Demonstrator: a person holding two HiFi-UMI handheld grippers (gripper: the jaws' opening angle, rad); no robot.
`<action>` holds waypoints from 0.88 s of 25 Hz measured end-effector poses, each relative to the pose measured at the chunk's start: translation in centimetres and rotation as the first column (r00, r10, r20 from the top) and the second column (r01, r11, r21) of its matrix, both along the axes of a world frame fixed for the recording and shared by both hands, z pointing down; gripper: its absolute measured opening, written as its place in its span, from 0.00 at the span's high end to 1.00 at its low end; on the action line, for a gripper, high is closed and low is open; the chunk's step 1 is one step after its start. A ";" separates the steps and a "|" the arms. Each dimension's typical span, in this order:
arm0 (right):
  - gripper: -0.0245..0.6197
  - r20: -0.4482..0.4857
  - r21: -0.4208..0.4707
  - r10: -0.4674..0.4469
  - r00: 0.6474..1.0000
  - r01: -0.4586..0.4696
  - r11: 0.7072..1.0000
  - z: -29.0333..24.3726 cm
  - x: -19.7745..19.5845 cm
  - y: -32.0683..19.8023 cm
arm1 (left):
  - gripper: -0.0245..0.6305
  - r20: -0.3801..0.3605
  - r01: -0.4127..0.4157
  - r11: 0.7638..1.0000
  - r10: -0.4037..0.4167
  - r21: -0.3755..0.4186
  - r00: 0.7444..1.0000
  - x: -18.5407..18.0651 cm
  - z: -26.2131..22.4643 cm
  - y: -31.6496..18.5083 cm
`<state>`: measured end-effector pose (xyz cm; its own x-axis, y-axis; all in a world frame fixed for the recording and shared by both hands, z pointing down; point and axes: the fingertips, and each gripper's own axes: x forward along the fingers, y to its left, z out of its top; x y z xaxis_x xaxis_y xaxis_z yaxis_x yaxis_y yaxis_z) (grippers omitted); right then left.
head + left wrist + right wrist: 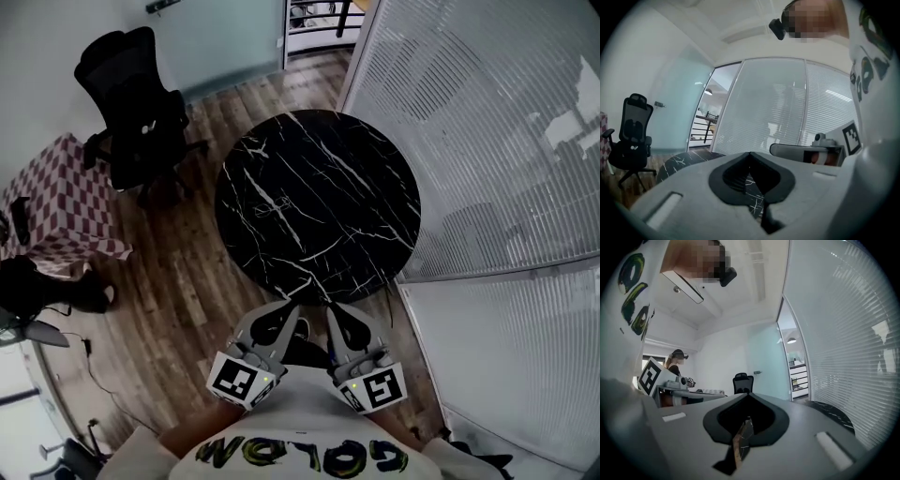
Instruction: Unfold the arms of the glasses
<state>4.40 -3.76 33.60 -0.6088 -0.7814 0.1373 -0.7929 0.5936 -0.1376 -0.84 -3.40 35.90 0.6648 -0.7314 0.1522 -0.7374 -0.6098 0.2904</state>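
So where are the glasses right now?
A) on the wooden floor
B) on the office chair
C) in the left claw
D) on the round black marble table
D: the glasses lie on the table, left of its middle.

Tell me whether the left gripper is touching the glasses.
Apart. Head view: left gripper sits by the table's near edge; glasses lie well beyond.

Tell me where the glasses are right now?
In the head view, the glasses lie on the round black marble table, on its left half, the side toward the black office chair.
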 end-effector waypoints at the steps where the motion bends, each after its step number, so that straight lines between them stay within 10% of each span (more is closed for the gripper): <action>1: 0.96 -0.021 0.004 -0.003 1.000 0.003 1.000 0.2 -0.2 -0.1 | 0.96 0.006 -0.002 1.000 0.002 -0.002 1.000 -0.2 0.2 -0.2; 22: 0.96 -0.407 0.051 -0.188 0.894 0.227 0.972 8.2 -1.3 -7.1 | 0.96 0.278 -0.091 0.992 0.062 0.091 0.959 -1.0 6.8 -6.8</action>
